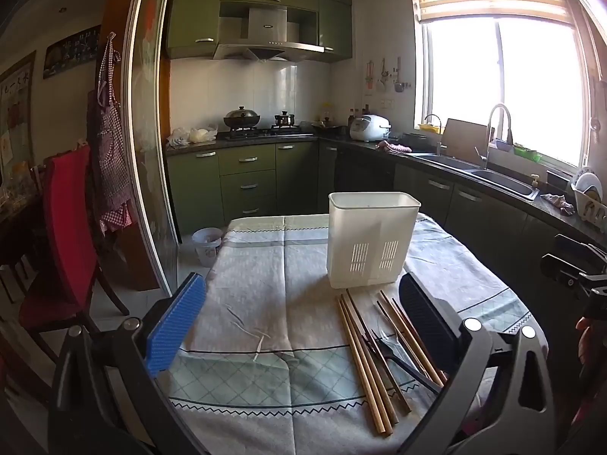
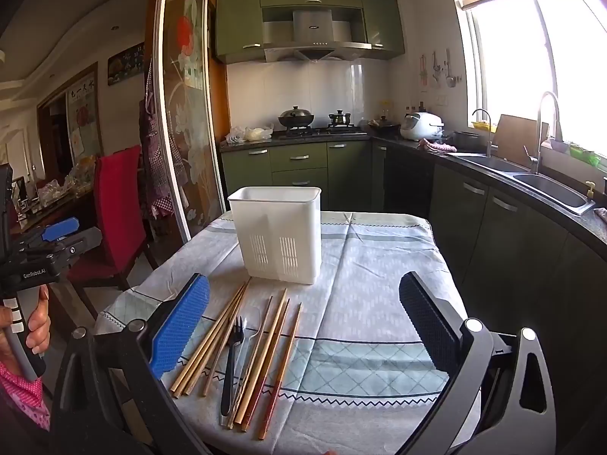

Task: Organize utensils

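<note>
A white slotted utensil holder (image 1: 370,240) stands upright on the clothed table (image 1: 265,265); it also shows in the right wrist view (image 2: 279,233). In front of it lie several wooden chopsticks (image 1: 362,364) (image 2: 206,341), a black plastic fork (image 2: 229,364) and a clear plastic spoon (image 2: 248,333). My left gripper (image 1: 303,322) is open and empty above the table, left of the utensils. My right gripper (image 2: 303,326) is open and empty, hovering over the near utensils. The left gripper also shows at the left edge of the right wrist view (image 2: 57,235).
A red chair (image 1: 72,235) stands left of the table. Green cabinets (image 1: 246,174), a stove with a wok (image 1: 242,117), a rice cooker (image 1: 370,127) and a sink (image 1: 493,174) line the back and right. A small bin (image 1: 206,240) sits on the floor.
</note>
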The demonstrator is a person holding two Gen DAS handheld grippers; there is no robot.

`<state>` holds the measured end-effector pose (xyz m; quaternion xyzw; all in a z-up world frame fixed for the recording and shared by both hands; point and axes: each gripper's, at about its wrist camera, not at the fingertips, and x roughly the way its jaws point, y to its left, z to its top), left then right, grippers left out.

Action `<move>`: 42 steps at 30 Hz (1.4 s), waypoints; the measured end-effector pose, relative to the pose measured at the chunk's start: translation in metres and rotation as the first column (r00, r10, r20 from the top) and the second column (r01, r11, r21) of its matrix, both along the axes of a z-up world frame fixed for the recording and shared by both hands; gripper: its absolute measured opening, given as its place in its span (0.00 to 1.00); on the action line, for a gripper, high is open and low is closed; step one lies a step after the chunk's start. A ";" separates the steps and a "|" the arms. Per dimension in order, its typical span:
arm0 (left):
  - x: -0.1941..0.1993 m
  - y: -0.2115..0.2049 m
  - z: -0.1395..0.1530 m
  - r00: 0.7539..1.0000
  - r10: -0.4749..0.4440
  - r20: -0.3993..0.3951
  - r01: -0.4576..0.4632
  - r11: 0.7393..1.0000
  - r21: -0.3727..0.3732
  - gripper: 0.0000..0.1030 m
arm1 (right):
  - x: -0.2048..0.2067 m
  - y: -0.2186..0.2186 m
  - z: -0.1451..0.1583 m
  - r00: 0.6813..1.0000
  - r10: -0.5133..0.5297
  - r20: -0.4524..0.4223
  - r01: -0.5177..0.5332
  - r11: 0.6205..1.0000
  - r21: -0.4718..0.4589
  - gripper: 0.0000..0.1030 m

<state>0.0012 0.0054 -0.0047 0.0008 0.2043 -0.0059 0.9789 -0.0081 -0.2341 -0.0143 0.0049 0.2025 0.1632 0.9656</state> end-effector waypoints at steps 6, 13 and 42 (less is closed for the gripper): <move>0.000 0.001 -0.001 1.000 -0.002 -0.002 0.002 1.000 -0.003 0.94 | 0.002 0.001 -0.002 1.000 0.000 -0.003 0.000 1.000 0.002 0.96; -0.001 0.001 -0.003 1.000 -0.002 -0.004 0.001 1.000 -0.004 0.94 | 0.002 0.002 -0.002 1.000 0.000 -0.004 0.000 1.000 0.001 0.96; -0.004 0.000 -0.003 1.000 -0.002 -0.013 0.002 1.000 -0.005 0.94 | 0.005 0.001 -0.008 1.000 0.000 -0.014 0.000 1.000 0.000 0.96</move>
